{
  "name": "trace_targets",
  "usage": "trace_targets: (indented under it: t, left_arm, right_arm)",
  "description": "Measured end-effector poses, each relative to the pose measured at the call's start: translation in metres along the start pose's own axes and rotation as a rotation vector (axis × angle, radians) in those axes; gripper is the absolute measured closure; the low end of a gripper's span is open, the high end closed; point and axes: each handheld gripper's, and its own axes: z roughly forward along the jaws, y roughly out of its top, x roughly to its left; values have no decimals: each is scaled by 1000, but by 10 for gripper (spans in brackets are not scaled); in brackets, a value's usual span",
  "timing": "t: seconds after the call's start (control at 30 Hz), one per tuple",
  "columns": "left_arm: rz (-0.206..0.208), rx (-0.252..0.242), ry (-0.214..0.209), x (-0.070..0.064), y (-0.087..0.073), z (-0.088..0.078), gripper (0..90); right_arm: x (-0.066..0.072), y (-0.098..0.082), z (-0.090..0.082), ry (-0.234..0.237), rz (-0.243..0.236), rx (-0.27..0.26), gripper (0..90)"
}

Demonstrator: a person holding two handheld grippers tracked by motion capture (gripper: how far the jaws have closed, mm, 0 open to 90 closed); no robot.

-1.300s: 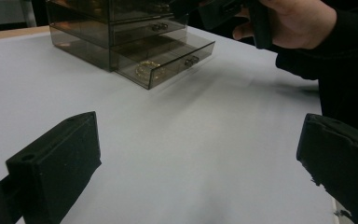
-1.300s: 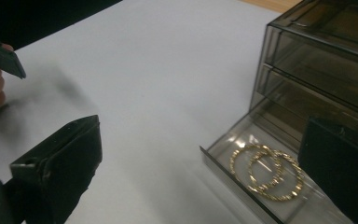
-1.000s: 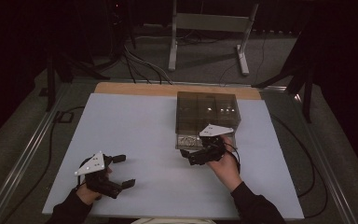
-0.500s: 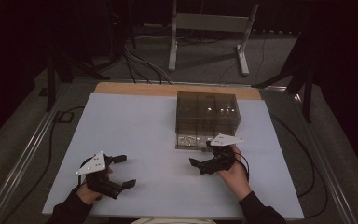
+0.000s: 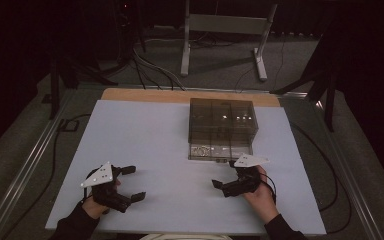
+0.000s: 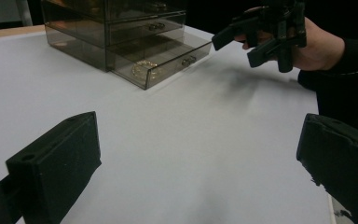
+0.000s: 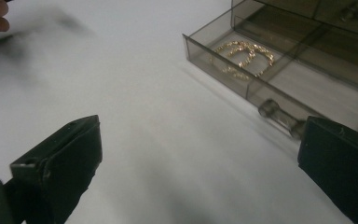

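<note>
both grippers' fingers spread empty; gold chain (image 7: 243, 57) blurs inside smoky open drawer (image 7: 279, 88).

My left tool (image 5: 129, 183) and my right tool (image 5: 224, 178) have jaws of matt black plastic with a slightly grainy face, and each carries a flat, pale grey plate on top. The surface (image 5: 145, 135) is smooth, matt and whitish, like laminate, with a bare wood strip (image 5: 145, 95) along its far edge. The drawer box (image 5: 222, 125) is smoky, see-through plastic, glossy and catching light. In its open bottom drawer (image 7: 242, 79) lies a shiny gold-coloured metal chain (image 7: 242, 55).
</note>
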Motion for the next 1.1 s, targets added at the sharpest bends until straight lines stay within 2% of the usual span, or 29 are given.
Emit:
trace_targets:
  t: [0.17,0.37,0.5,0.67,1.1]
  left_arm:
    - [2,3,-1,0,0,1,6]
    - [-2,1,2,1,0,0,5]
    - [1,2,1,1,0,0,6]
    - [2,2,3,1,0,0,6]
    - [1,6,6,1,0,1,6]
  right_arm:
    - [-3,-9,-12,-10,-3,-10,0]
    - [-8,-22,-26,-31,9,-3,0]
    - [-10,-29,-36,-55,-11,-2,0]
    - [-13,-40,-48,-67,-2,10,0]
    - [-22,-66,-76,-123,61,-3,0]
